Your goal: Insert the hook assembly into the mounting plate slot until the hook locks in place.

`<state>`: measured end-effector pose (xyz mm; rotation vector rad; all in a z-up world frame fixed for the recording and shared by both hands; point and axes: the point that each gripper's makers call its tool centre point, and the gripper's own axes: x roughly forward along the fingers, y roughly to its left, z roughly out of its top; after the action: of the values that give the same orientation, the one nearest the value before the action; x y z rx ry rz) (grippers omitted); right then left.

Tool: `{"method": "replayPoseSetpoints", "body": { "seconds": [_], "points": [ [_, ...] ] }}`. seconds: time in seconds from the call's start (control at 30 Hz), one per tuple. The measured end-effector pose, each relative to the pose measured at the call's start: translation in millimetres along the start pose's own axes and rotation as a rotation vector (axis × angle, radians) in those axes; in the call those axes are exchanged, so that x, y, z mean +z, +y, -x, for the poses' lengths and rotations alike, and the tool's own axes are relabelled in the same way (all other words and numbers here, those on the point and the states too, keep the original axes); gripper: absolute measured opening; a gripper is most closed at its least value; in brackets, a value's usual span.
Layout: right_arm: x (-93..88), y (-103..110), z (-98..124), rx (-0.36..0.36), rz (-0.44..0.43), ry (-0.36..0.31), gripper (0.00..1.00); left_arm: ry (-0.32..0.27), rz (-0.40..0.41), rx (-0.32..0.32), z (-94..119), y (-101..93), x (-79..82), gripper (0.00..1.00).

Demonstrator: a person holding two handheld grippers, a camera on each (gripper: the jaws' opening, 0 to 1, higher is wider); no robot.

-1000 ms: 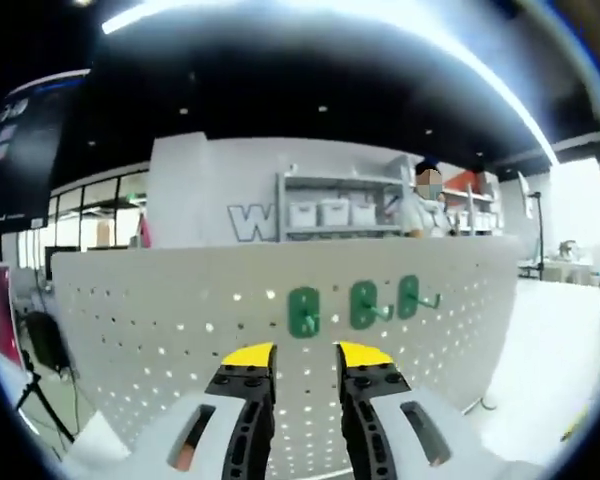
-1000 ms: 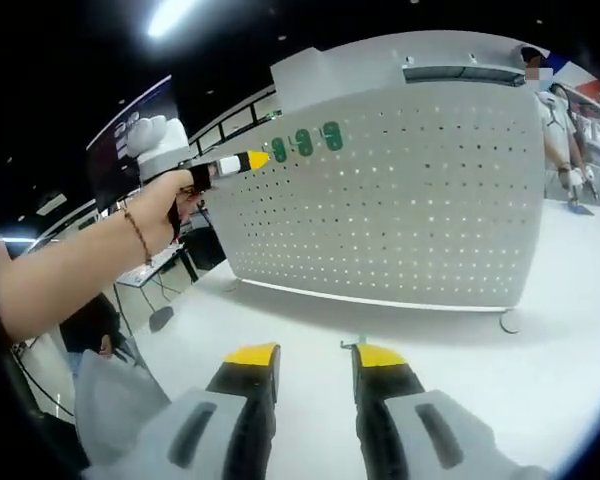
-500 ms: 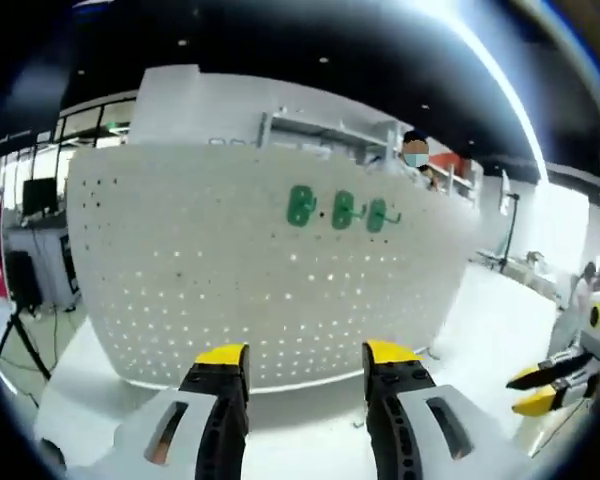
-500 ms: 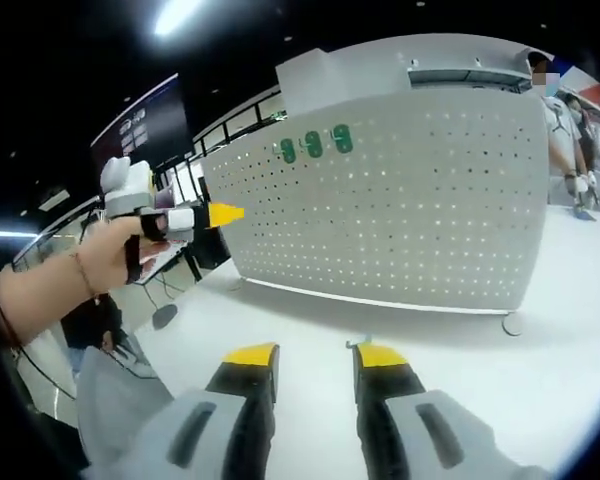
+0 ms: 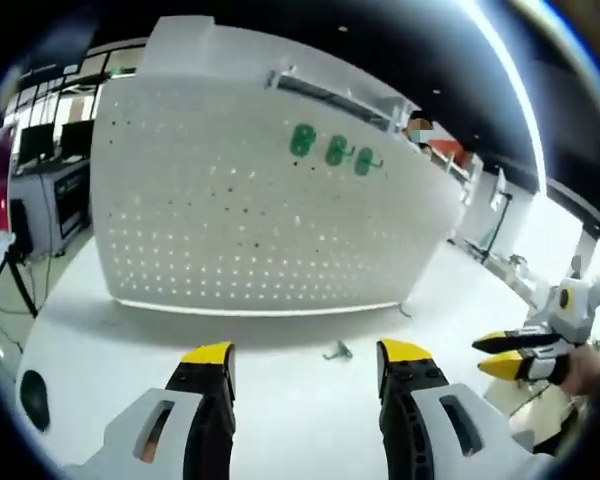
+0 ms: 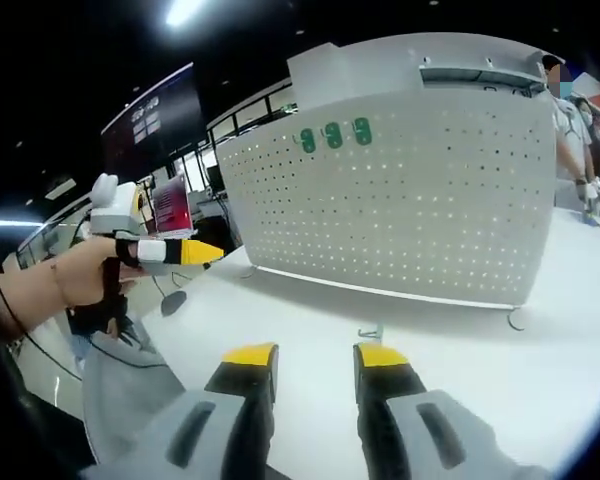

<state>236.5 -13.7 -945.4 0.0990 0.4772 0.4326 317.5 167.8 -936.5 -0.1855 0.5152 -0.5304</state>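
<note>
1 small hook piece lies loose on the white table, just in front of the foot of the upright white perforated board; in the right gripper view the same piece sits just beyond that gripper's yellow tips. 3 green hooks hang in a row near the board's top edge, close together, also seen in the right gripper view.

The left gripper hovers above the table with its 2 jaws well apart and nothing between them; the loose piece shows in the gap, farther off. The right gripper likewise has its 2 jaws apart and empty.

The table in front of the board lies bare, with open surface on both sides of the loose piece. The board's lower edge has 1 small round foot at its right end.

At least 1 person stands behind the board.
</note>
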Motion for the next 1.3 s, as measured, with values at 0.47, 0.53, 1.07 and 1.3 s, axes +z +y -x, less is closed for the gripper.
{"method": "replayPoseSetpoints", "body": {
  "seconds": [0.47,0.53,1.07,1.3],
  "points": [
    [-15.8,12,-30,0.005,0.038,0.062,0.27,0.080,0.068,0.004,41,8.6,-36.1,0.64],
    [-19.8,12,-39,0.006,0.061,0.081,0.27,0.079,0.081,0.005,43,12.2,-35.7,0.65],
    [-36.1,-34,-113,-0.060,0.139,0.167,0.27,0.103,0.067,0.014,24,18.0,-39.8,0.70],
    [-54.4,-64,-148,-0.080,0.136,0.235,0.26,0.131,0.044,0.012,17,19.5,-44.5,0.70]
  ]
}}
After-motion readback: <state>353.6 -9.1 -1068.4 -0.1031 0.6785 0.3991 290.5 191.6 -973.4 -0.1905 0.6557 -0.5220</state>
